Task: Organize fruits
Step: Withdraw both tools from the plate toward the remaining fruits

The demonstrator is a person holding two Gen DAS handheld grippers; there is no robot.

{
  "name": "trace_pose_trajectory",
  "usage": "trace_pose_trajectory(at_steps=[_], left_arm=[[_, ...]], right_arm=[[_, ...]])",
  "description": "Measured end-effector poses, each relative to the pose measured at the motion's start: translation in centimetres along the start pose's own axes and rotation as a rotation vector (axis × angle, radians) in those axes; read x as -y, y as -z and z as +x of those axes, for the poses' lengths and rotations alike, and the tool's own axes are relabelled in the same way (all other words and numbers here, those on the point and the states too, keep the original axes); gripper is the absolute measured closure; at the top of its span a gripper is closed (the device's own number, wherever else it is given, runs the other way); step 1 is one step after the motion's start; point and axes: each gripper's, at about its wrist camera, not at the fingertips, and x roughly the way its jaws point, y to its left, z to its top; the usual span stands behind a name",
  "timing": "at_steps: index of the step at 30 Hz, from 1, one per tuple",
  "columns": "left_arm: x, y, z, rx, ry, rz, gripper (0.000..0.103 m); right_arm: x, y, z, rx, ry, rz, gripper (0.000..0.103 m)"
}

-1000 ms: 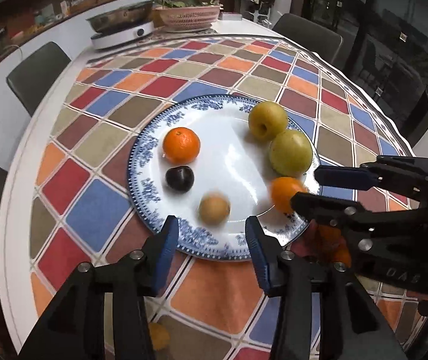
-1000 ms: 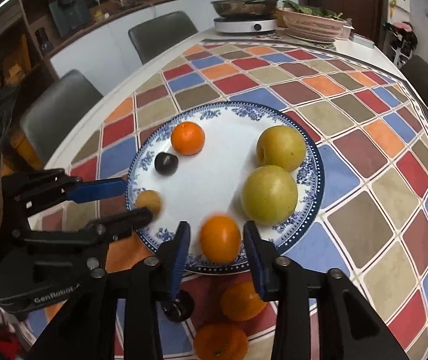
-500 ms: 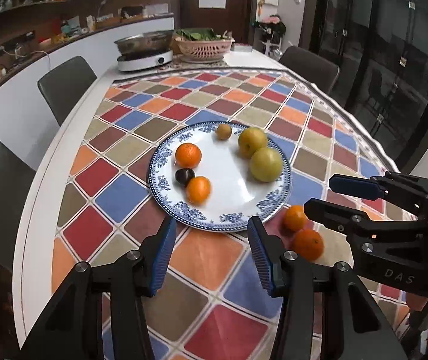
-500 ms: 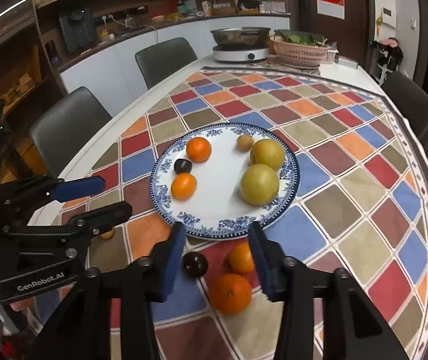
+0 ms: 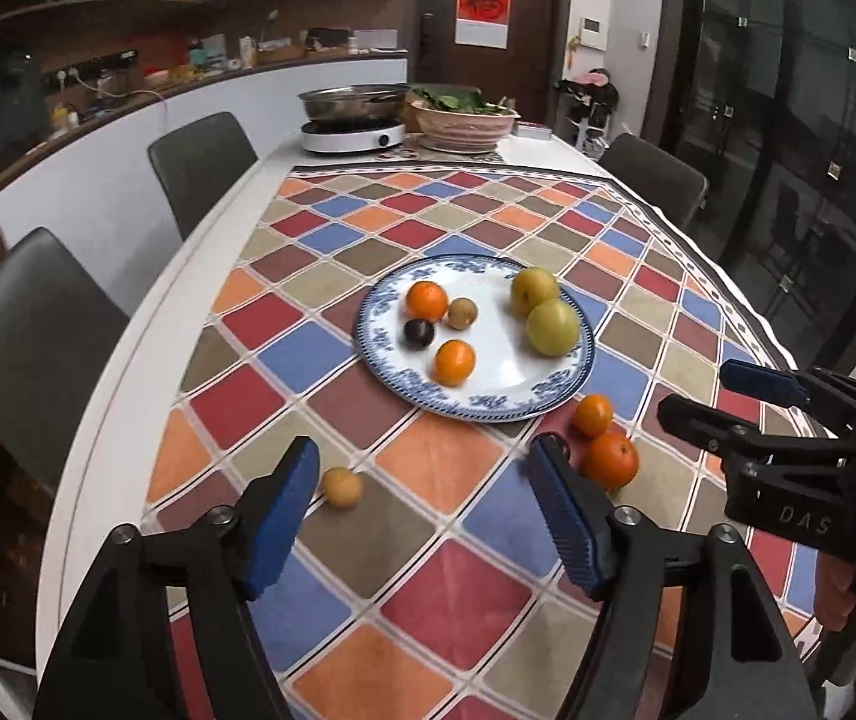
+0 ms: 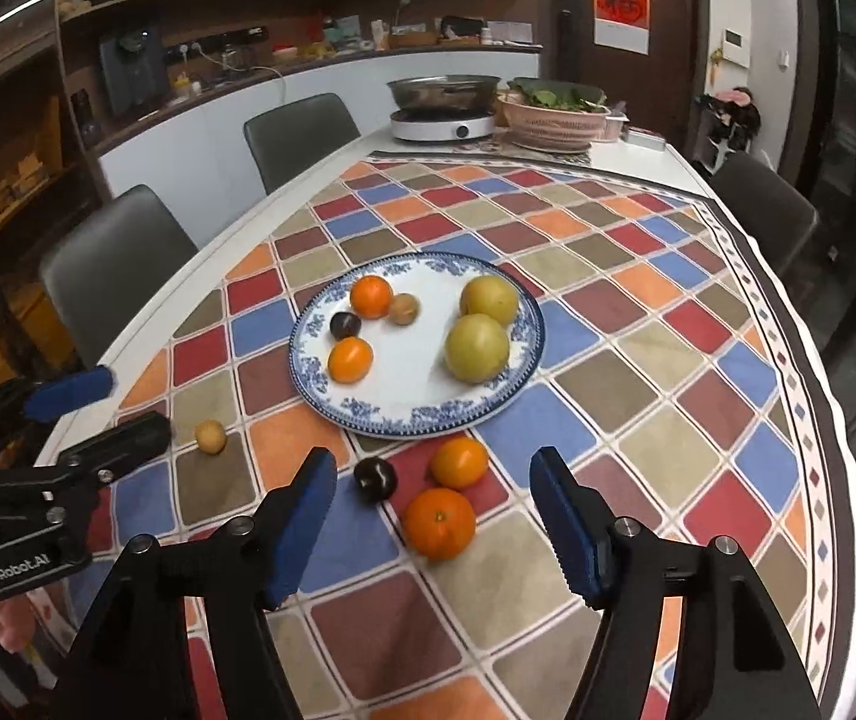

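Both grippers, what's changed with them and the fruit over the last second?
Both have pulled back from the plate with fingers spread wider, holding nothing: left gripper, right gripper. The orange the right one dropped rolled across the plate, and the small tan fruit rolled too. The pears stayed put.

A home kitchen-diner: a long dining table under a checked cloth, grey chairs alongside, a hotpot cooker, a basket of greens, and cluttered counter shelves behind.

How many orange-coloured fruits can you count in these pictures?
4: two on the plate, far and near; two on the tablecloth in front, and. None seems hidden.
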Motion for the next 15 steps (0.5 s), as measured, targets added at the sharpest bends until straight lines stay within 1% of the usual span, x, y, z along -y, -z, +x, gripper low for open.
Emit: trace_pose_trajectory(at_steps=[7, 11, 15], left_arm=[[-0.8, 2.4, -1.4, 0.006, -0.088, 0.016, 0.019], [-1.4, 3.8, -1.0, -0.020, -0.106, 0.016, 0.019], [-2.2, 5.0, 0.0, -0.055, -0.115, -0.003, 0.019]], right_arm=[[-0.5, 1.6, -0.1, -0.005, 0.024, 0.025, 0.035], [-1.1, 2.7, 0.3, -0.023, 0.029, 0.015, 0.035], [-1.8, 3.7, 1.0, -0.047, 0.062, -0.019, 0.035]])
